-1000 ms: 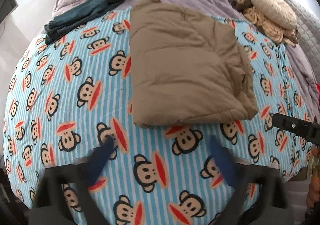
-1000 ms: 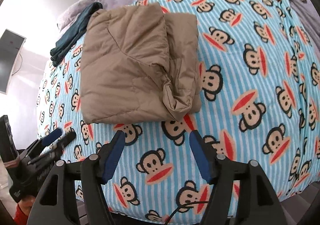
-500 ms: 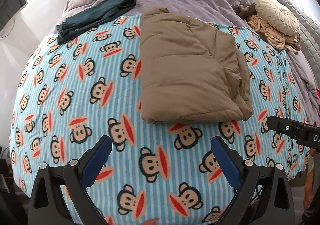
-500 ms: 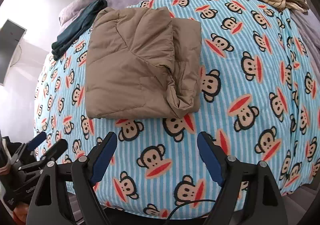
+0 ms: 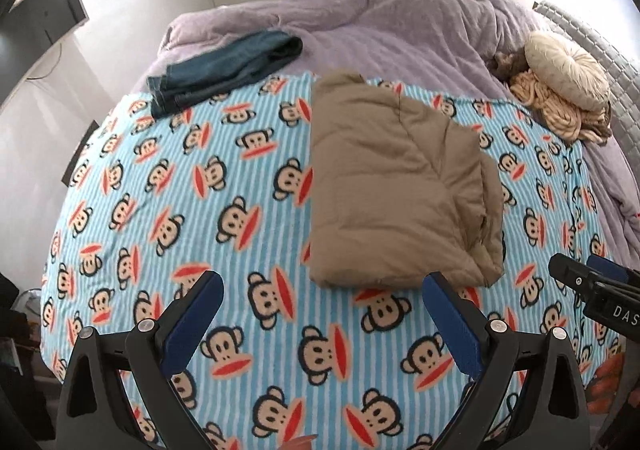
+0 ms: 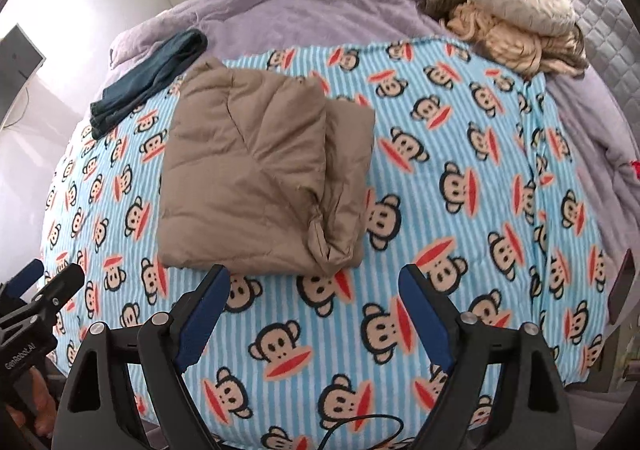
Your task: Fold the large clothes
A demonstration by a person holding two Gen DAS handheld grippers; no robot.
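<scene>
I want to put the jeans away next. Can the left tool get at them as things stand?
Probably yes. The left tool is open and empty, and the jeans lie uncovered beyond only bare blanket, left of the folded jacket.

The folded jacket (image 5: pixel 396 185) lies on the monkey blanket (image 5: pixel 224 217), which is spread over the bed. At 10 o'clock from the jacket, near it but apart, the folded jeans (image 5: pixel 224 69) lie half on the blanket edge and half on the bed cover (image 5: pixel 400 25) behind. At 2 o'clock, well apart, a round cushion (image 5: pixel 568 69) rests on a pile of knitted cloth (image 5: pixel 548 113). The left tool (image 5: pixel 322 304) is at 6 o'clock, before the jacket; the right tool (image 6: pixel 314 288) is at its right side
</scene>
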